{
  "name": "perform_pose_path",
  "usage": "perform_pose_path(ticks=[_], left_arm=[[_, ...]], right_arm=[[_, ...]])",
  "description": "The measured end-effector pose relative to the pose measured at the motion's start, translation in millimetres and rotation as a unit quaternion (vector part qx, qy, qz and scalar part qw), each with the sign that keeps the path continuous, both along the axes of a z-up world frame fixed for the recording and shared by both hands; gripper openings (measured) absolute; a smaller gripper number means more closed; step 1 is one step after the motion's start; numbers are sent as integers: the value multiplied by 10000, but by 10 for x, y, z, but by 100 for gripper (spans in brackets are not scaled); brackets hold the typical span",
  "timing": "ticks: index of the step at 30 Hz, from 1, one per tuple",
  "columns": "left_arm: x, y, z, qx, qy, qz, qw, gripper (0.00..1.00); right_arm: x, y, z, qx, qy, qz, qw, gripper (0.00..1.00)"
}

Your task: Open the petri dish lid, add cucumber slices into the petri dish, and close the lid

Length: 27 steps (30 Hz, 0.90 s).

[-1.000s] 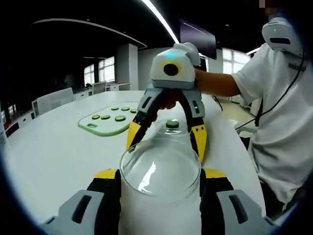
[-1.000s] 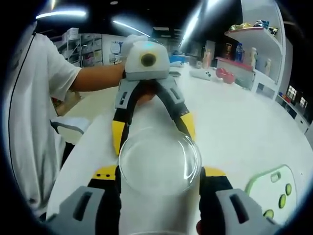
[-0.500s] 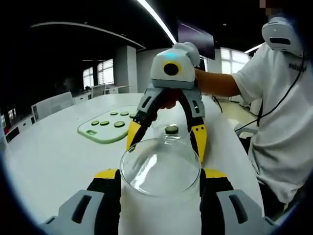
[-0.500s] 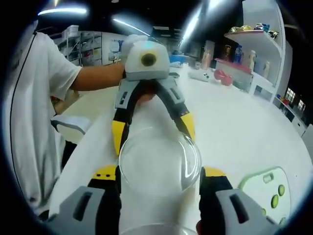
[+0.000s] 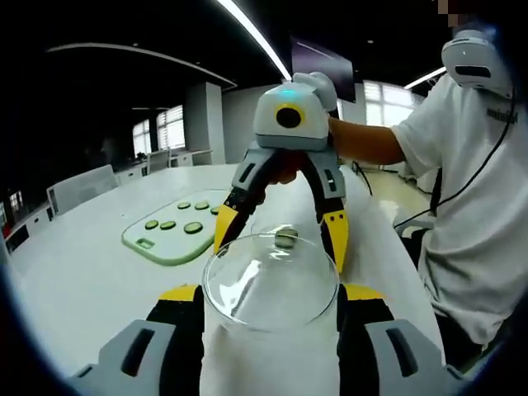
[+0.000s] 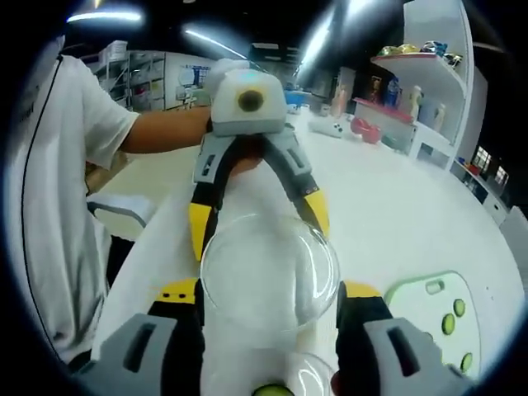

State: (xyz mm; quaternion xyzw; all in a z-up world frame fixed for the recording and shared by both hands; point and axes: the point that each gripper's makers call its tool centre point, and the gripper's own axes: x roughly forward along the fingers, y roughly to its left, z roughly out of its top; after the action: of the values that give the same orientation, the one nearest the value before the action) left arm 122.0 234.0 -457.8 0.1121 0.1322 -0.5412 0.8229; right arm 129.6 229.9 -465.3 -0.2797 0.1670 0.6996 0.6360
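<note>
A clear round petri dish lid hangs above the white table, gripped from two sides. My left gripper is shut on its near edge in the left gripper view. Facing it, my right gripper presses its yellow fingertips against the far edge. In the right gripper view the lid sits between my right gripper's jaws, with the left gripper opposite. Below lies the dish base holding a cucumber slice, the slice also seen through the lid.
A pale green board with several cucumber slices lies on the table to one side, the board also in the right gripper view. A person in a white shirt stands at the table edge. Shelves with items stand behind.
Both grippers have risen with the lid held between them. The dish base with its slice now shows lower under the lid, and has entered the bottom of the right gripper view.
</note>
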Motion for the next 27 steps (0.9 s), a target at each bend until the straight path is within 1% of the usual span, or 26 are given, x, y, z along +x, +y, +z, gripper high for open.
perform_pose_path(ticks=[7,15,27], left_arm=[[24,-121,41,-11,-31,-98,9999,65],[60,-304,76,16,-66,-250,9997,65],[106,-559,50,-6,-48,-442,9990,65]], right_arm=[[28,-137,47,-23,-37,-109,9999,64],[62,-309,63,-48,-58,-254,9997,64],[112,-561,38,-121,-74,-448,9989,64]])
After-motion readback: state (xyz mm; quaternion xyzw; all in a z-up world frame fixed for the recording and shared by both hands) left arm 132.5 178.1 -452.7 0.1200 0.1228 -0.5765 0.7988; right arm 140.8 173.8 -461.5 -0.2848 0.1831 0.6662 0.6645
